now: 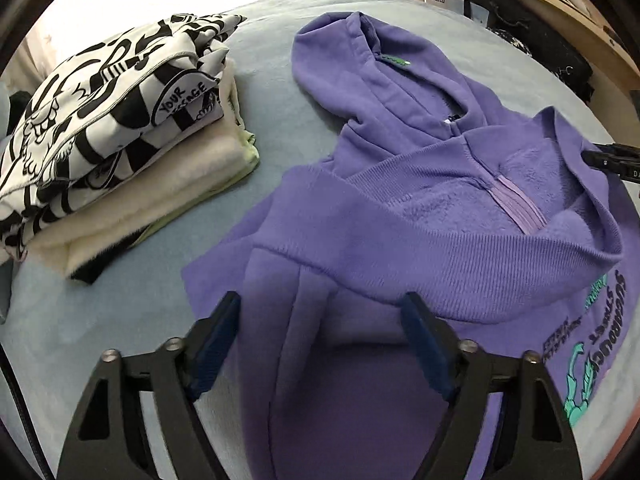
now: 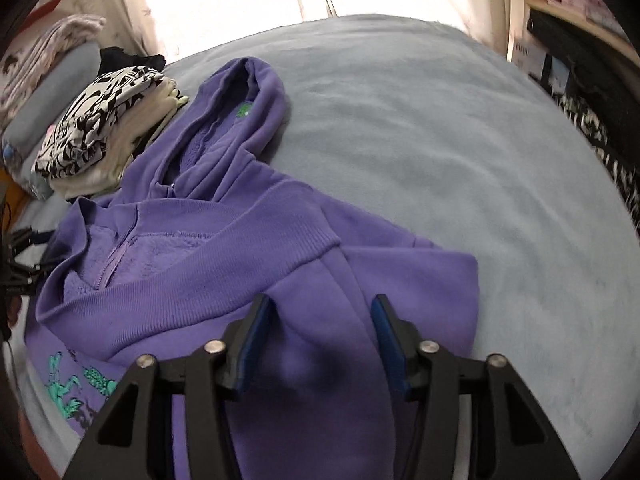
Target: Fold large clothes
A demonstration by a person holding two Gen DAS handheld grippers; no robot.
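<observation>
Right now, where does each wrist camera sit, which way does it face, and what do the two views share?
Left wrist: behind the left gripper, angled down at the purple hoodie; the folded clothes stack lies left; the other gripper's tip shows at the right edge.
Right wrist: behind the right gripper, angled down over the hoodie's other side onto the blue blanket.
Shared: hoodie, stack, blanket; fabric lies between both open finger pairs.

The purple hoodie (image 1: 400, 184) is matt cotton-like cloth, smooth outside, fuzzy fleece inside, with a ribbed knit hem and a rubbery teal print. The bed cover (image 2: 440, 140) is soft, napped pale-blue fabric. The folded stack (image 1: 120, 140) pairs smooth printed cloth with cream plush. Both tongs (image 1: 324, 336) (image 2: 320, 332) are matt black plastic with blue textured pads and shiny metal pins.
</observation>
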